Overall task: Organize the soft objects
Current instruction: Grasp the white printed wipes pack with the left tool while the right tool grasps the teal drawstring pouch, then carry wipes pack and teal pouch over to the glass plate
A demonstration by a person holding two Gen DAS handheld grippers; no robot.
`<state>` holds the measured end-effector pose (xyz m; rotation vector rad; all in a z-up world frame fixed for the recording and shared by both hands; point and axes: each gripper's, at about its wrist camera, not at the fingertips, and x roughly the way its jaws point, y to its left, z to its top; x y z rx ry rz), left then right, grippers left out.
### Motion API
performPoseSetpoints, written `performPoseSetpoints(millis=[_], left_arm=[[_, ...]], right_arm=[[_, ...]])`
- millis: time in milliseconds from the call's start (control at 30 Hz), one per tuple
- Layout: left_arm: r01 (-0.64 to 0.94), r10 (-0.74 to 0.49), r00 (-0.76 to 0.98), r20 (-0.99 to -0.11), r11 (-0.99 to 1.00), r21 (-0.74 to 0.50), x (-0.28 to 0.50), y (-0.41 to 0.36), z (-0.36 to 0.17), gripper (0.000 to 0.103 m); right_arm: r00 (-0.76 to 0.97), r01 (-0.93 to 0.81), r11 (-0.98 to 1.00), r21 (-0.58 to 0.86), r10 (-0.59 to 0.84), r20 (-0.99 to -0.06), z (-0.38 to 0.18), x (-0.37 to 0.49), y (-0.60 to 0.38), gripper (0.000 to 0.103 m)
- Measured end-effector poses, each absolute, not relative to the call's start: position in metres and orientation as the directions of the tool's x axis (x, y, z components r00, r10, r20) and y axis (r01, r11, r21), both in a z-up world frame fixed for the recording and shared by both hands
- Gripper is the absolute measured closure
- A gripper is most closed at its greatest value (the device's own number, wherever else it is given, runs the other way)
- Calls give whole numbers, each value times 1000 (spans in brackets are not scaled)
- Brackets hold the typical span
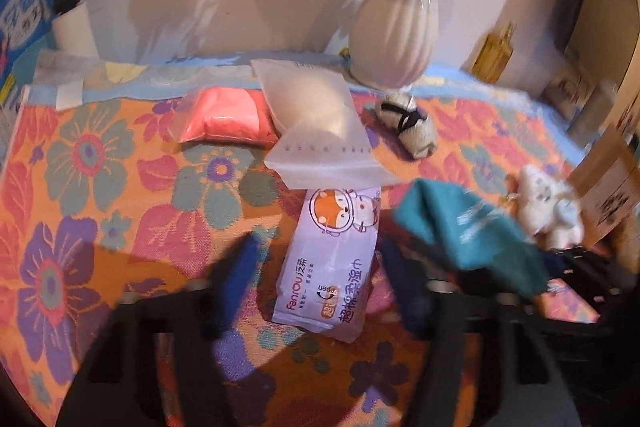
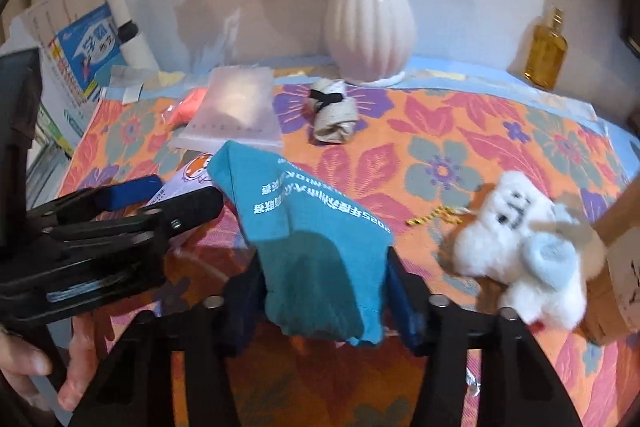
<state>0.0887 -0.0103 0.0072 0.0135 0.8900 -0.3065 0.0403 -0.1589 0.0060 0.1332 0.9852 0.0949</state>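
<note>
The right claw (image 2: 324, 303) pinches the folded teal cloth (image 2: 316, 243) (loosely?); it may slip. The left claw (image 1: 316, 283) straddles the lilac wet-wipes pack (image 1: 332, 259), at 6 o'clock from the ribbed white vase (image 1: 390, 39), on the floral-covered surface (image 1: 100, 167), pads apparently clear of it

Folded teal cloth (image 2: 316, 247) lifted upright; lavender wipes pack (image 1: 332, 259) lies flat.

The wet-wipes pack (image 1: 332, 263) bears the brand "Fanrou", a round "open" tab mark and Chinese characters. The teal cloth (image 2: 316, 239) carries inverted white print beginning "2025".
</note>
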Motion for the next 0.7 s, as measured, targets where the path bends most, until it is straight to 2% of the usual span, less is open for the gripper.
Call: performPoseSetpoints(millis=[33, 100, 167, 233, 333, 433, 700], left_arm=[[283, -257, 592, -764, 954, -102, 87, -14, 8, 67], [288, -254, 598, -760, 953, -92, 84, -15, 9, 69], [292, -259, 603, -754, 952, -93, 78, -15, 11, 69], [298, -261, 625, -736, 951, -84, 62, -17, 15, 69], [314, -291, 628, -722, 943, -108, 30, -17, 20, 69], [305, -261, 643, -720, 950, -72, -6, -20, 19, 69], [283, -279, 667, -691, 953, -112, -60, -14, 25, 69]], right_arm=[[552, -16, 988, 156, 139, -822, 7, 36, -160, 60], [566, -20, 985, 171, 152, -811, 10, 23, -161, 71], [593, -53, 975, 216, 205, -778, 17, 9, -165, 77], [629, -81, 967, 242, 238, -740, 27, -10, -170, 77], [628, -79, 968, 239, 234, -742, 28, -36, -175, 77], [651, -99, 955, 281, 275, -707, 36, -64, -184, 77], [595, -91, 954, 286, 282, -753, 26, -119, -193, 77]])
